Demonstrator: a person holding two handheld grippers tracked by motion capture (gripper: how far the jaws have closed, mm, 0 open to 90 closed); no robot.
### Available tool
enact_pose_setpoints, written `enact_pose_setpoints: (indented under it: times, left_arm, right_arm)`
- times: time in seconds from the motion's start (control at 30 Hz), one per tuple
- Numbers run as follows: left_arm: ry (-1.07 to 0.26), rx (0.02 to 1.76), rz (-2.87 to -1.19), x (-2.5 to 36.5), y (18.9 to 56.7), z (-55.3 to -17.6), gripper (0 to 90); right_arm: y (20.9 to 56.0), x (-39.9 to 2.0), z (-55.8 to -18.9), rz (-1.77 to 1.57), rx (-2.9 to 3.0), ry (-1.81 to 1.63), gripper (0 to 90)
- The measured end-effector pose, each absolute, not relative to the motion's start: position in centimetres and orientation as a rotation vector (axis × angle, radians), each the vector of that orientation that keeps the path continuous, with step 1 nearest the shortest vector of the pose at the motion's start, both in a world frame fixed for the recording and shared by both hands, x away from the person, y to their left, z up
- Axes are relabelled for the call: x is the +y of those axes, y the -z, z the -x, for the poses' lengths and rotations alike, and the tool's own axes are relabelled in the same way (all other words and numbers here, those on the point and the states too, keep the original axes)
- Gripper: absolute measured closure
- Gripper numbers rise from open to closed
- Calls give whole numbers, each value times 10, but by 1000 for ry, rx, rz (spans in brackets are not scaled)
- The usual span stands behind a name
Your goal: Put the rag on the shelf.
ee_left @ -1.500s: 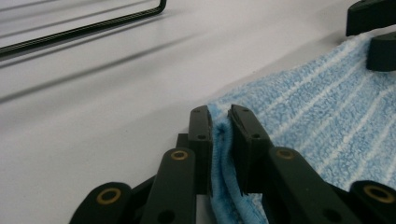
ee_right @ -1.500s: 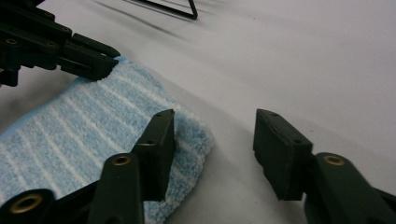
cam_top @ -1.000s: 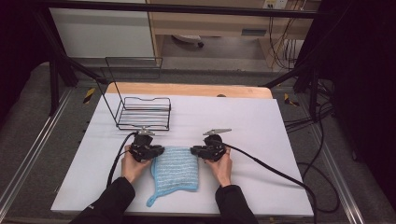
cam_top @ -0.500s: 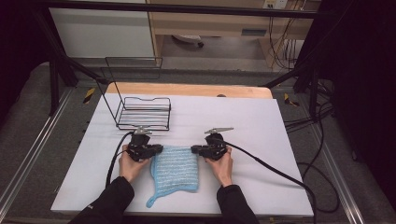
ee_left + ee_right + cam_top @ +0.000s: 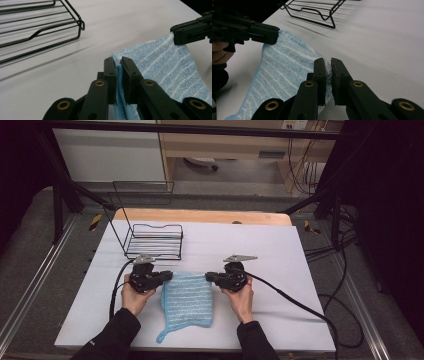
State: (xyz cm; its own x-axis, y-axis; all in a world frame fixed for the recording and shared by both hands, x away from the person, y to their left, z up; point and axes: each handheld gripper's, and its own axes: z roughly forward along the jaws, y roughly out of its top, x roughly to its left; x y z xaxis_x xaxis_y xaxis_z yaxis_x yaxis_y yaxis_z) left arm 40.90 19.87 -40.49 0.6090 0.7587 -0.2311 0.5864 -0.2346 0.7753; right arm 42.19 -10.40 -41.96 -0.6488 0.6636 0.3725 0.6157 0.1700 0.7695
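Since the earlier high-view frames, both grippers had risen a little off the table with the far edge of the cloth coming up between them, while its near part stayed lying on the white surface; their jaws had just been closing, with cloth between them. At the left, the wire basket stood on the far-left part of the white table, well apart from the work. Next came the left gripper, pointing right, its jaws pinched shut on the far-left corner of the blue striped cloth, a fold of it squeezed between the pads in the left gripper view. The cloth hung between the two tools, its lifted far edge running left to right and its long axis running from that edge back toward the person, with a small tail at the near-left corner resting on the table. At the right, the right gripper pointed left, clamped likewise on the far-right corner, white-blue pile visible between its pads in the right gripper view. Each corner lay straight at its own gripper's tip, so neither hand was nearer than the other. Any further move, I judged, would depend on keeping that shared edge level and taut, with both hands travelling together.
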Motion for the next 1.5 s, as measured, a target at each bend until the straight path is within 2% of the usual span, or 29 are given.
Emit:
enact_pose_setpoints:
  times: [0.93, 1.5]
  left_arm:
    - [-432, 940, -1749, 207, 348, -370, 825]
    - [-483, 913, -1643, 220, 327, -359, 825]
  right_arm:
    - [359, -103, -392, -1055, 2184, -1641, 839]
    - [328, -89, -378, -920, 2064, -1675, 838]
